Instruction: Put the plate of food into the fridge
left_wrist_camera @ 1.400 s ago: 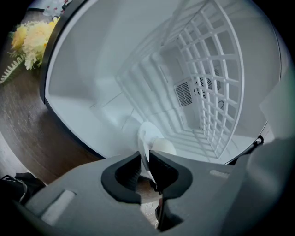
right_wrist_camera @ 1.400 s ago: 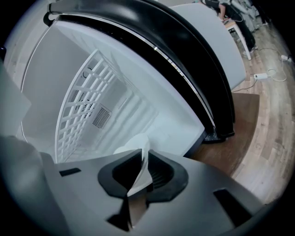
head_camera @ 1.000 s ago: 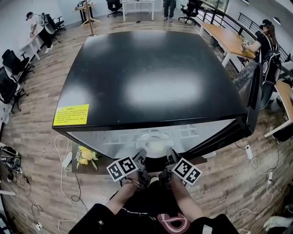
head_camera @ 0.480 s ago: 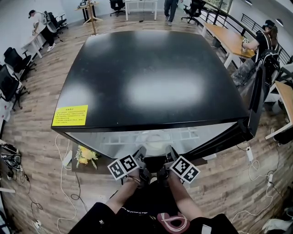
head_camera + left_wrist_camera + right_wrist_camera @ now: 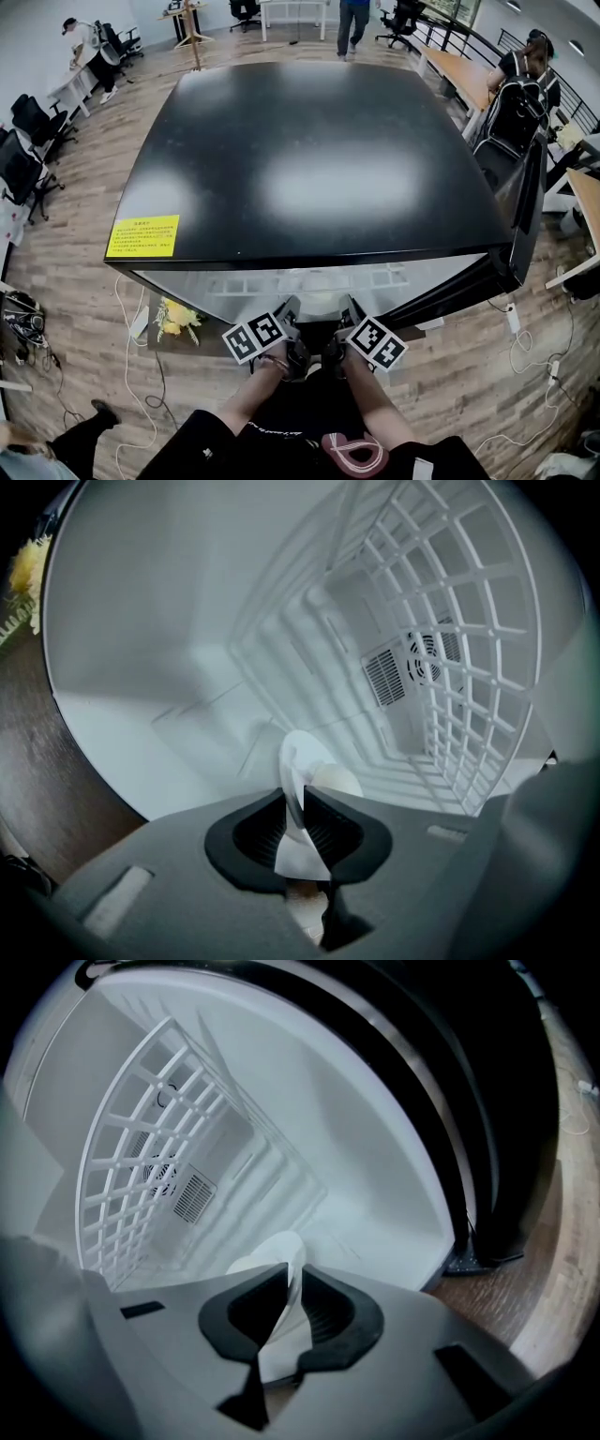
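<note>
Black-topped fridge (image 5: 309, 159) is standing with its door (image 5: 527, 211) swung open on the right, white cavity showing under the front edge. White wire shelf (image 5: 469, 658) is running back toward the rear wall. Just inside the mouth the plate (image 5: 319, 302) is hanging, apparently under that shelf, with pale rounded food (image 5: 336, 782) riding on it. Holding it: left gripper (image 5: 295, 803) and right gripper (image 5: 292, 1283), each pinching the thin rim with jaws narrow, on opposite sides.

Risk as I'm reading it: rim-only grips, so any uneven push between the hands is tipping the plate and the food is rolling off. The rim could also be snagging the wires.

Orientation: it's round, so no true long axis. Grip-to-grip line is lying across the mouth, far rim pointing at the rear wall.
</note>
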The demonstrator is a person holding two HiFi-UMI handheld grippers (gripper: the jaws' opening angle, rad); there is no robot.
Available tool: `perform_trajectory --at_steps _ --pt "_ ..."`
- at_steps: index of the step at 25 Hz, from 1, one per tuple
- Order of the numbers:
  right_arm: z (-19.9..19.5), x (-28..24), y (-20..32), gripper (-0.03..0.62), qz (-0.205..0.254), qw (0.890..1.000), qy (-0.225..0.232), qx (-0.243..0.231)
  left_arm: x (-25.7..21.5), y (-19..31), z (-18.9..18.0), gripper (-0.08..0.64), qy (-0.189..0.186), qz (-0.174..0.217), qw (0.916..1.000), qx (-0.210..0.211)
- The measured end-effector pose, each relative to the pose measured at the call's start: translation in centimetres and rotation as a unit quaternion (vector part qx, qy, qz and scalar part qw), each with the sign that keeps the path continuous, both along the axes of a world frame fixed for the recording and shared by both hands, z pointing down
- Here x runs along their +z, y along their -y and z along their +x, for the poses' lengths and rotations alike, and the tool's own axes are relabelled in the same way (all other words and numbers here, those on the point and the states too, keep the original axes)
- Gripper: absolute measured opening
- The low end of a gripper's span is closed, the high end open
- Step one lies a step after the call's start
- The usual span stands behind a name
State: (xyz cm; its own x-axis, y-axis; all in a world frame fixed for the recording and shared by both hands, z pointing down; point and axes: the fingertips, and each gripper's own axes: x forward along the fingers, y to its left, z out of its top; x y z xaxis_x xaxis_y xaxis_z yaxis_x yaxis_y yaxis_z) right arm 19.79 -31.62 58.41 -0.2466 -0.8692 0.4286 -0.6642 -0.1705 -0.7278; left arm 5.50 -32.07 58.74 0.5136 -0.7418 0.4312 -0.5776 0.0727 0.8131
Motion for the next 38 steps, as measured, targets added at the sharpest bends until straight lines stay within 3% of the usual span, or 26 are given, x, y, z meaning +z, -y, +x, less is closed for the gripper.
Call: perform_trajectory --at_steps 4,20,29,34,38 --pt "0.0 -0.1 0.4 0.057 0.003 1.0 -0.012 -0.002 0.0 0.4 0.0 0.061 0.001 0.009 1.0 -0.003" --pt "0.1 0.8 1.9 0.06 -0.007 1.0 -0.026 -0.012 1.1 1.7 0.1 0.063 0.004 -0.017 0.9997 -0.017" --pt "-0.3 1.1 2.2 0.067 -0.011 0.998 -0.05 -0.026 1.3 1.9 -0.3 0.066 0.044 -0.034 0.9983 -0.02" --pt "-0.4 1.1 2.2 0.078 -0.025 0.994 -0.101 -0.041 1.3 2.0 -0.4 0.08 0.079 -0.033 0.9962 -0.011" --pt "-0.5 1.1 2.3 0.083 -0.03 0.992 -0.112 -0.05 1.4 2.0 -0.4 0.084 0.09 -0.04 0.9951 -0.01"
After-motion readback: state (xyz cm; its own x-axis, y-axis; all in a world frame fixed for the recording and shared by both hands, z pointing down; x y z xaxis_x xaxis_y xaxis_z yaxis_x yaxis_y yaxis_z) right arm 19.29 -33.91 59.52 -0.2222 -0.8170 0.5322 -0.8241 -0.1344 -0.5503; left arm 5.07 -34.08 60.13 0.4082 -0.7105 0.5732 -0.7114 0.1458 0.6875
